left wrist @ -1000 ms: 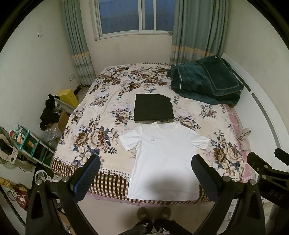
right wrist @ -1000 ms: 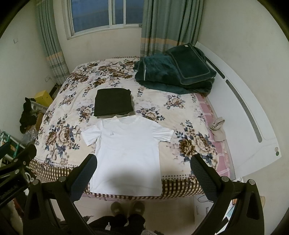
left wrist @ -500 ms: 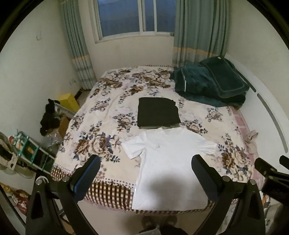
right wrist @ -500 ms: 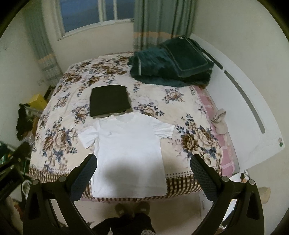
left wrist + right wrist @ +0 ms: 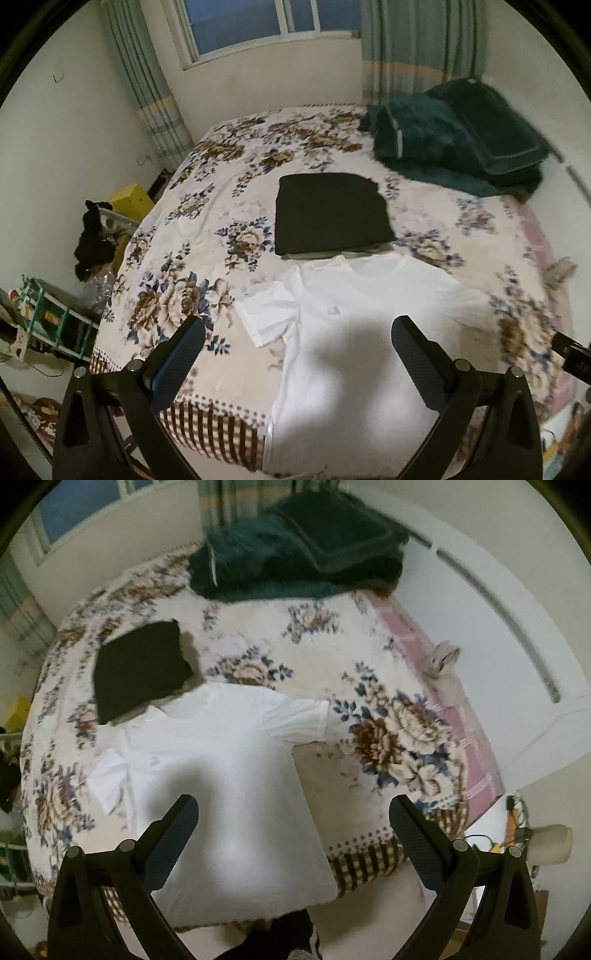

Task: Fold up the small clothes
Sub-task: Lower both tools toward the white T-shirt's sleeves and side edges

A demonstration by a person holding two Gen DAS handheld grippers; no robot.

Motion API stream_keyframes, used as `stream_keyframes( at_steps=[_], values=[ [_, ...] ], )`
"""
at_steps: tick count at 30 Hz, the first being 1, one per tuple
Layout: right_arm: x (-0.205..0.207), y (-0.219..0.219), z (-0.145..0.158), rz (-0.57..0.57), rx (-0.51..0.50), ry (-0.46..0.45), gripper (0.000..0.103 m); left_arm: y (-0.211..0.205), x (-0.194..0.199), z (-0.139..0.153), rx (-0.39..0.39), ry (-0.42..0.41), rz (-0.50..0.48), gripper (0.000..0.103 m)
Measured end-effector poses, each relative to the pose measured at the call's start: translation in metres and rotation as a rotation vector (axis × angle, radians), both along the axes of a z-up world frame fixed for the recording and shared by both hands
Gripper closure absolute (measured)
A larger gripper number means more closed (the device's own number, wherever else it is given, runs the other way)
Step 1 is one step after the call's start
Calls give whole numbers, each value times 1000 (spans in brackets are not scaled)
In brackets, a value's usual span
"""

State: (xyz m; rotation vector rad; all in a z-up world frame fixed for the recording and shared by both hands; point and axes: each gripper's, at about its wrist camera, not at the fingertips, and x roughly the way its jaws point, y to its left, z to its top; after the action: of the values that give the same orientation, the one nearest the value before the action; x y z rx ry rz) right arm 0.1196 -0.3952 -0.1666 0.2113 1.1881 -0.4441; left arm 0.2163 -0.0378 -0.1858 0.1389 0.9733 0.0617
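One white shirt (image 5: pixel 369 332) lies flat at the bed's (image 5: pixel 207 236) near edge, its hem overhanging. Touching its collar sits a folded black garment (image 5: pixel 328 218); green blankets (image 5: pixel 454 136) lie farther back. Left gripper (image 5: pixel 297 349) and right gripper (image 5: pixel 293 827) hover wide open, empty.

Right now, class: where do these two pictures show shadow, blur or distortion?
Left wrist: a grey shadow falls on the shirt; the bed's right edge smears. Right wrist: blurrier overall, the blanket streaked, shadow on the shirt again. Both: fisheye bending, dark corners.
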Motion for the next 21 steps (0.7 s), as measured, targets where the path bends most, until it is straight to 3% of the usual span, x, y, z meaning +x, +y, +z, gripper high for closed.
stream_keyframes(
  at_steps=[3, 7, 10, 12, 15, 18, 21],
  values=[
    [42, -39, -59, -10, 38, 42, 0, -11, 29, -35, 17, 28, 34, 0],
    [89, -97, -146, -53, 88, 77, 0, -30, 73, -104, 33, 87, 73, 0],
    [108, -157, -219, -170, 220, 86, 0, -39, 97, -158, 30, 165, 94, 0],
    [112, -204, -274, -286, 326, 81, 5, -42, 110, -194, 26, 216, 112, 0],
    [100, -254, -332, -450, 470, 55, 11, -46, 125, -244, 27, 274, 138, 0],
    [87, -289, -384, -588, 602, -17, 11, -48, 133, -283, 6, 316, 152, 0],
    [89, -293, -425, -635, 667, 0, 11, -52, 139, -316, 2, 346, 150, 0]
  ],
)
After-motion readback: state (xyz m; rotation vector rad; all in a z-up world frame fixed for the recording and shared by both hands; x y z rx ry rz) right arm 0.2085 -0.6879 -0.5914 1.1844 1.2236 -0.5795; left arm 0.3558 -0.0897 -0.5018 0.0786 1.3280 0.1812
